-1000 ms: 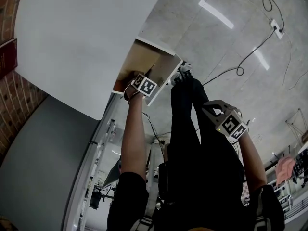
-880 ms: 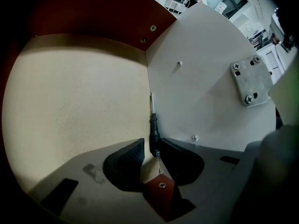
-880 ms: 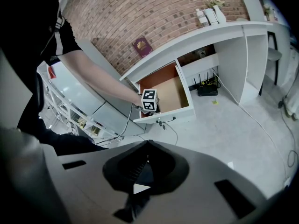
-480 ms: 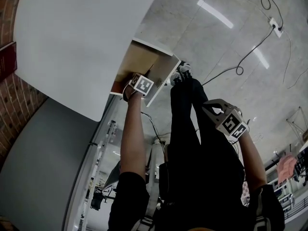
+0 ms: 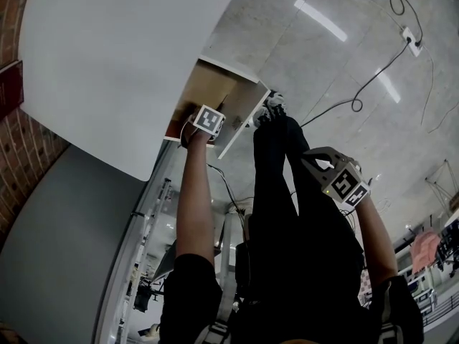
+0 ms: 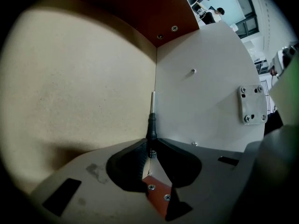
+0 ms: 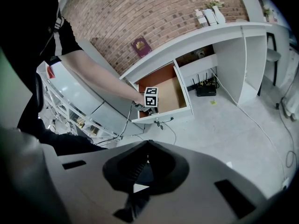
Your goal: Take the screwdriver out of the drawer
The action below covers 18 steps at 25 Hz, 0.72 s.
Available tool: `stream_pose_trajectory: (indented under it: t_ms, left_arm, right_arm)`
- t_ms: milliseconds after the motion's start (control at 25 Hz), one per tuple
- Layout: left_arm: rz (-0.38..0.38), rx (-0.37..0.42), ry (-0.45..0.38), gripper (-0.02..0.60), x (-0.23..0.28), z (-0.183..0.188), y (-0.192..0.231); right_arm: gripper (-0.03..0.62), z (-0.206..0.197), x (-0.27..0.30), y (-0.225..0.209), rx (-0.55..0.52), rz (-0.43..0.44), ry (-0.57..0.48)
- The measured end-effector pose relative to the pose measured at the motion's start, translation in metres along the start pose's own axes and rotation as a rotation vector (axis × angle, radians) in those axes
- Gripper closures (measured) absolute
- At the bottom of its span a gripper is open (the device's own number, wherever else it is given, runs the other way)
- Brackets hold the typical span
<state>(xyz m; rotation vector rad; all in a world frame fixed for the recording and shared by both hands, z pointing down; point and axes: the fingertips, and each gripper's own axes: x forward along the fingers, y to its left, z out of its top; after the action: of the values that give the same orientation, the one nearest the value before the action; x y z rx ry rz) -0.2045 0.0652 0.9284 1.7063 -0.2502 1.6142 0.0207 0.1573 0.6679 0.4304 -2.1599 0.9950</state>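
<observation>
We find the screwdriver [image 6: 152, 125] lying along the inner corner of the drawer [image 6: 201, 101], its black handle pinched in the clenched left claw [image 6: 150, 149]. We judge the grasp made. Next we must lift it up and clear of the drawer. Our right claw [image 7: 148, 143], clenched on nothing, hangs well outside the drawer.

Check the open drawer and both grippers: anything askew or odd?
Nothing stands out. The left gripper is shut on the screwdriver, along the corner seam of the drawer; the right gripper is shut and empty.
</observation>
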Motion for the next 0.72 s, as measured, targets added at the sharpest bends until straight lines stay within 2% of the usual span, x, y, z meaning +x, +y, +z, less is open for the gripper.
stream_pose_trajectory:
  t_ms: [240, 400, 600, 720]
  left_arm:
    - [-0.004, 0.057, 0.015, 0.518, -0.001, -0.001, 0.0]
    - [0.03, 0.104, 0.004, 0.522, -0.005, 0.0, 0.002]
    - [-0.035, 0.08, 0.007, 0.523, -0.01, -0.006, -0.016]
    - [-0.018, 0.099, -0.037, 0.523, -0.01, -0.002, -0.013]
  right_arm:
    - [0.537, 0.002, -0.002, -0.002, 0.001, -0.005, 0.003]
    - [0.537, 0.004, -0.005, -0.002, -0.002, -0.007, 0.003]
    - [0.537, 0.007, -0.011, -0.002, -0.011, -0.011, 0.006]
    - [0.537, 0.01, -0.011, -0.003, -0.015, -0.014, 0.003]
